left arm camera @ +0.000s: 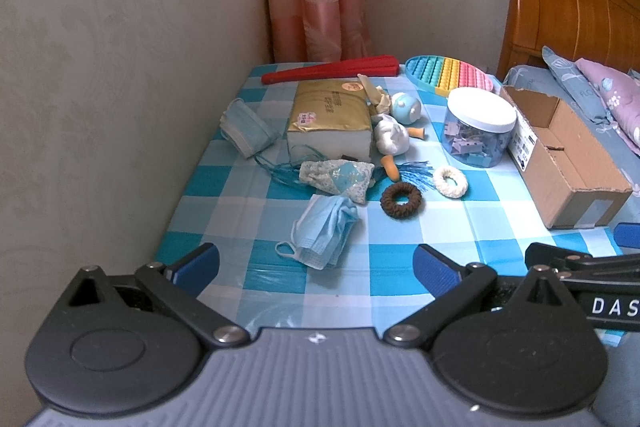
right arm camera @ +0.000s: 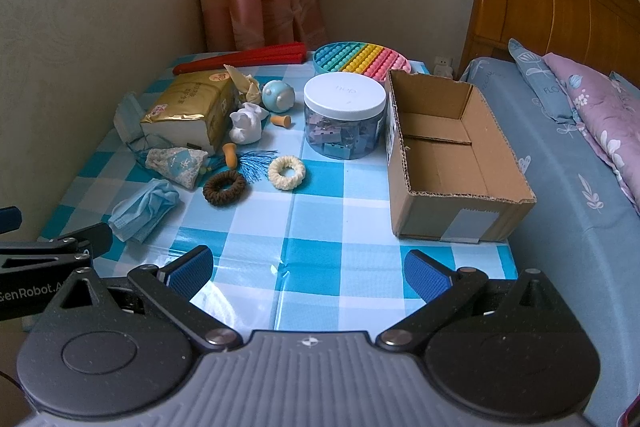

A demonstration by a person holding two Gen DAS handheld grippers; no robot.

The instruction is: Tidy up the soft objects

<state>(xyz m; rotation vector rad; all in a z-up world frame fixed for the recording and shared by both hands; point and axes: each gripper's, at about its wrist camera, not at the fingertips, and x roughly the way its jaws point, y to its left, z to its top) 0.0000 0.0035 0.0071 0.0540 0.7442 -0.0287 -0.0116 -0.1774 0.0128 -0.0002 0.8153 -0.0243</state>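
Checkered table | both grippers spread, empty | box interior: right view only

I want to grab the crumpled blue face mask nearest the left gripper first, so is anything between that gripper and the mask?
Nothing visible is in the way. The left gripper has its jaws open, and only bare checked tablecloth lies between them and the crumpled face mask. The brown hair tie lies off to the right, clear of that path.
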